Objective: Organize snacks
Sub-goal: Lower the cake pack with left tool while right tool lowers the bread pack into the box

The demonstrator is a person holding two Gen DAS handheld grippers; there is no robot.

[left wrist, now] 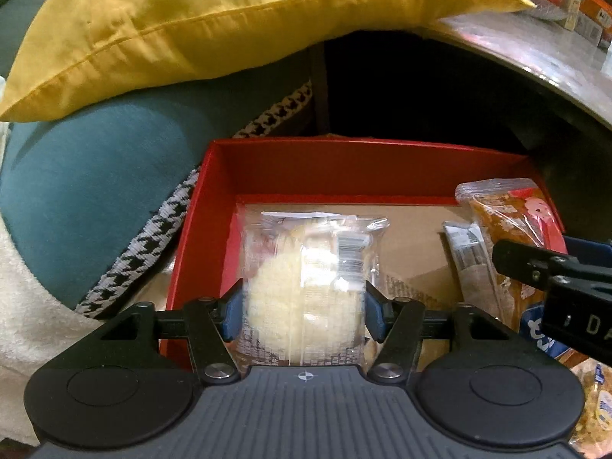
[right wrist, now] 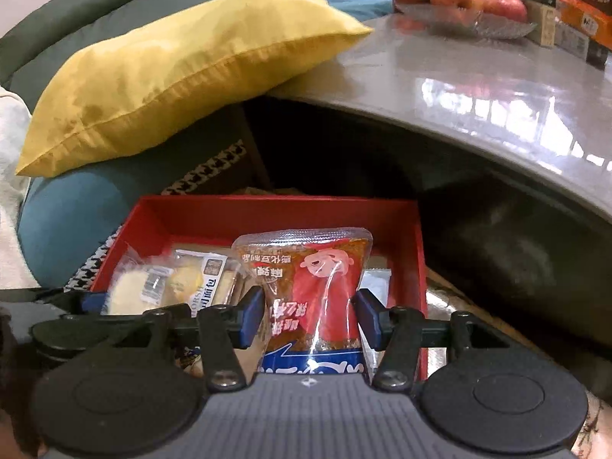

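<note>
Near end first, all places vs the red box [left wrist: 290, 157].

Left gripper [left wrist: 302, 308]: jaws either side of pale cake packet [left wrist: 306, 279], blue pads [left wrist: 232, 308] right at the wrapper edges, poss. light contact only; can't tell if clamped or just let go. Reads as loosened, not a firm pinch. Packet's long axis runs straight ahead from the jaws, near end between pads, far end lying over the box's cardboard floor, left half of box.

Right gripper [right wrist: 310, 317]: same picture w/ red-orange snack packet [right wrist: 317, 287]. Pads flank its lower half, narrow gaps visible both sides, so jaws apart, packet between but not squeezed, as far as can be seen. Long axis also straight ahead, top seal pointing toward box's far wall, right half of box. Second wrapped pastry [right wrist: 202, 279] lying in the box between the two packets.

Relation that matters: both packets already inside the box walls, each dead centre of own jaws, so prob. release-and-back-out next, not a reach. Neither hand needs to cross.

Beyond box: blue cushion [left wrist: 84, 199] to its left, yellow pillow [right wrist: 172, 69] above that, tabletop [right wrist: 478, 88] past the far right corner, w/ bowl of apples [right wrist: 459, 0].
</note>
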